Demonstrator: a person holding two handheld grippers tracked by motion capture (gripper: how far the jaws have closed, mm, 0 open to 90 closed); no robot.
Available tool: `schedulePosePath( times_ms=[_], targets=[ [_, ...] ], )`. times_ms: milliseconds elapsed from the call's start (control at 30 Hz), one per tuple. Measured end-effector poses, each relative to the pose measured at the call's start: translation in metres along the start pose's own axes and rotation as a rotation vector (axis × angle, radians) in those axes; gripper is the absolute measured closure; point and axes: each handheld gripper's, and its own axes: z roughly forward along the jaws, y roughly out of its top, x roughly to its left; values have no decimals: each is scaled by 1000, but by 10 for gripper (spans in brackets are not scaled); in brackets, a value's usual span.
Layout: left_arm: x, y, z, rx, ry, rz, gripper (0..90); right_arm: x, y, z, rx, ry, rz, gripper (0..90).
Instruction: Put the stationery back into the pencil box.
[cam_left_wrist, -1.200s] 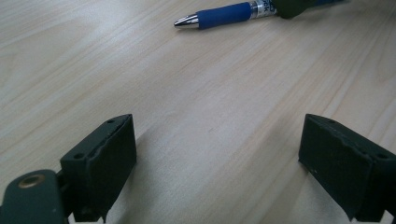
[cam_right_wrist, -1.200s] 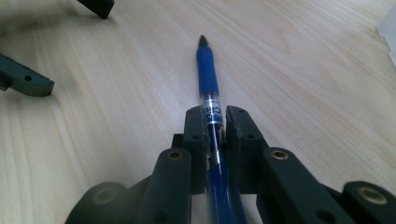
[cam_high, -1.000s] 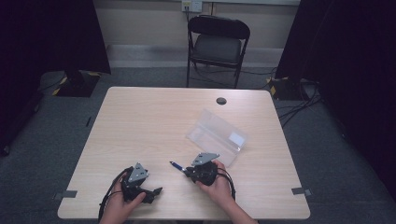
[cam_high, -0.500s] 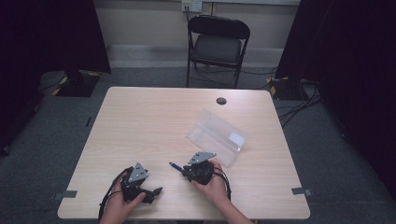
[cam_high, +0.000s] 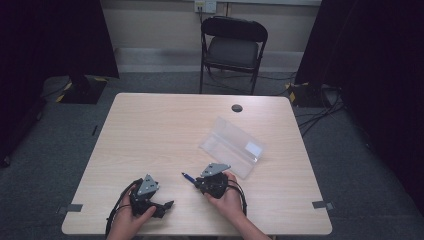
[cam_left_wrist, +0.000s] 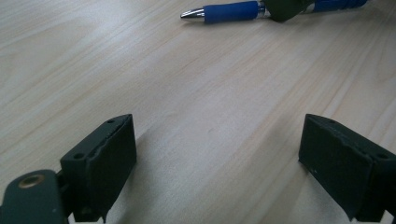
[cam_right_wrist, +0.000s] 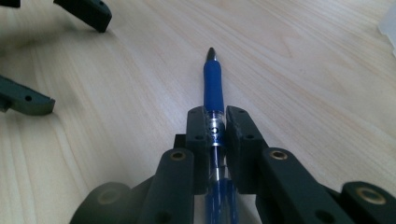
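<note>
- Right gripper (cam_right_wrist: 215, 133) clamped on blue pen (cam_right_wrist: 213, 84); jaws grip it at the clear barrel just behind the blue grip, tip pointing forward along the jaws.
- In the high view, pen (cam_high: 188, 177) pokes out left of the right gripper (cam_high: 202, 183), low over the table (cam_high: 165, 130).
- Left gripper (cam_left_wrist: 217, 154) jaws wide apart, nothing between them; pen tip (cam_left_wrist: 192, 14) lies ahead of it.
- Clear plastic case (cam_high: 234, 147) sits just beyond the right hand (cam_high: 227, 196), long axis diagonal; right hand nearer.
- Can't tell if the case is open or if the pen touches the table.
</note>
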Motion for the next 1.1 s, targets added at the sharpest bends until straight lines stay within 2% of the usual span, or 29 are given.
schedulePosePath(
  times_ms=[300,600,733,900,1100],
  targets=[
    [0,0,1,-8,-4,-4,108,-9,4,-7,-8,14,30,801],
    [0,0,0,-6,-3,-3,108,-14,12,-20,-12,0,11,801],
    [0,0,0,-5,-2,-1,108,-19,15,-27,-11,8,12,801],
    [0,0,1,-8,-4,-3,108,-25,17,-34,-13,47,25,801],
    [0,0,1,-8,-4,-4,108,-30,20,-44,-2,52,3,800]
  ],
)
